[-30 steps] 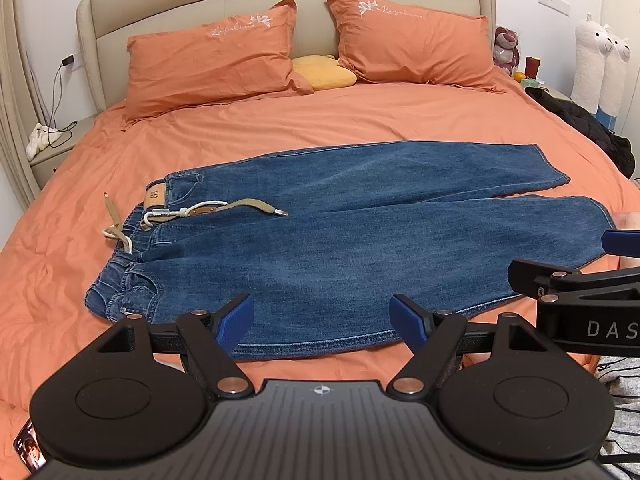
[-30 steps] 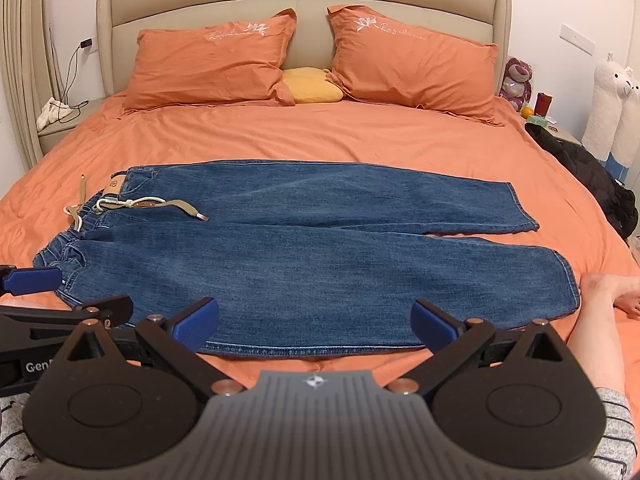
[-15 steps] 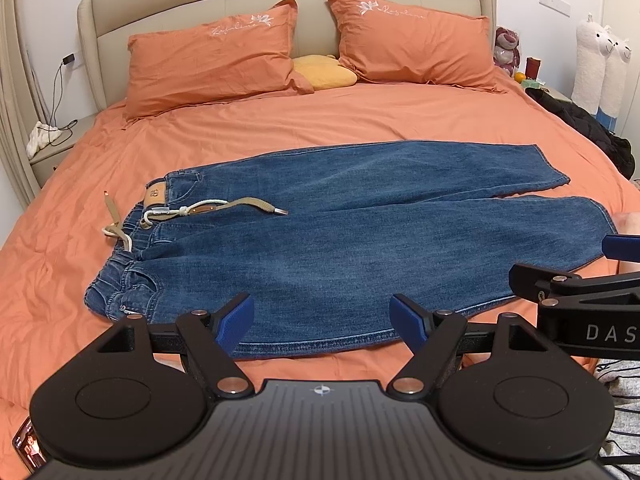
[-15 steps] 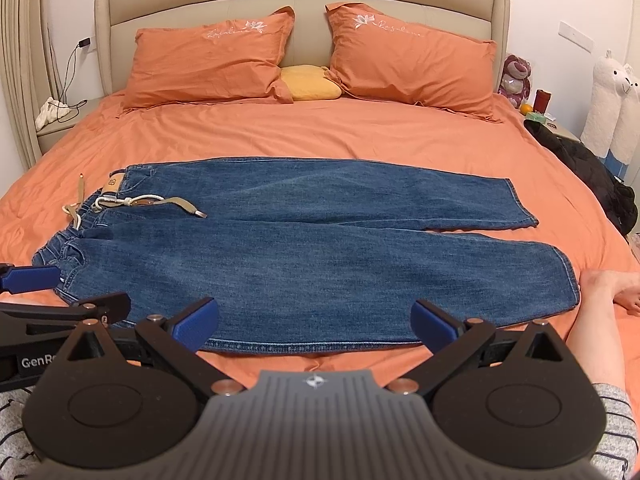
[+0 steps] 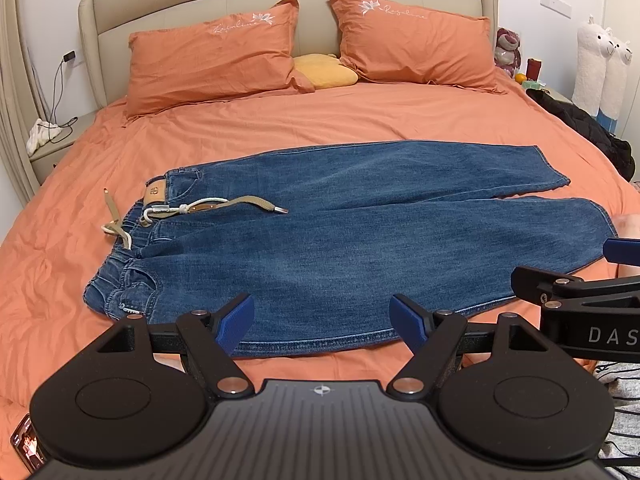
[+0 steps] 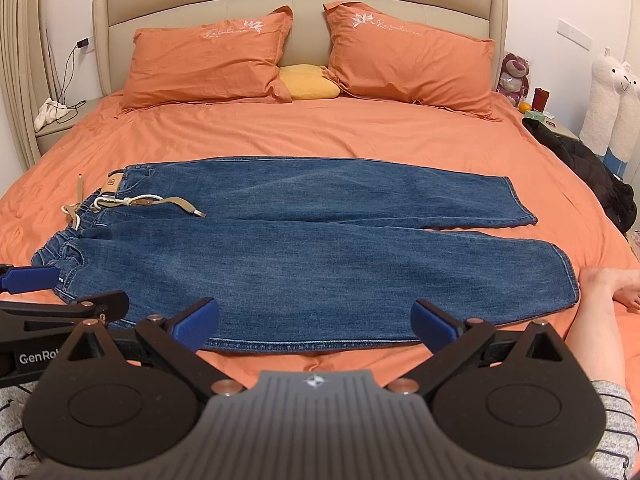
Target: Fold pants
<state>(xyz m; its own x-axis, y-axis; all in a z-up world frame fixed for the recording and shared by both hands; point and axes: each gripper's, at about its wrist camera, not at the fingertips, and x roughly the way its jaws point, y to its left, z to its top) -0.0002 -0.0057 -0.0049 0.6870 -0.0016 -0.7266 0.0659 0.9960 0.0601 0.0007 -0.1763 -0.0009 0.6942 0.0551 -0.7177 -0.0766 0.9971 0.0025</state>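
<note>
Blue denim pants [image 5: 340,240] lie flat across the orange bed, waistband at the left, both legs running to the right; they also show in the right wrist view [image 6: 304,248]. A khaki belt with a white cord [image 5: 208,208] lies at the waistband. My left gripper [image 5: 322,322] is open and empty, held just short of the pants' near edge. My right gripper [image 6: 314,322] is open and empty at the same near edge, further right. Each gripper shows at the side of the other's view.
Two orange pillows [image 6: 208,60] and a yellow cushion [image 6: 308,82] lie by the headboard. A dark jacket [image 6: 588,168] lies at the bed's right edge. Nightstands stand on both sides. A person's bare forearm [image 6: 596,320] rests on the bed at right.
Both views have shifted only slightly. The pants lie as before and both grippers stay open.
</note>
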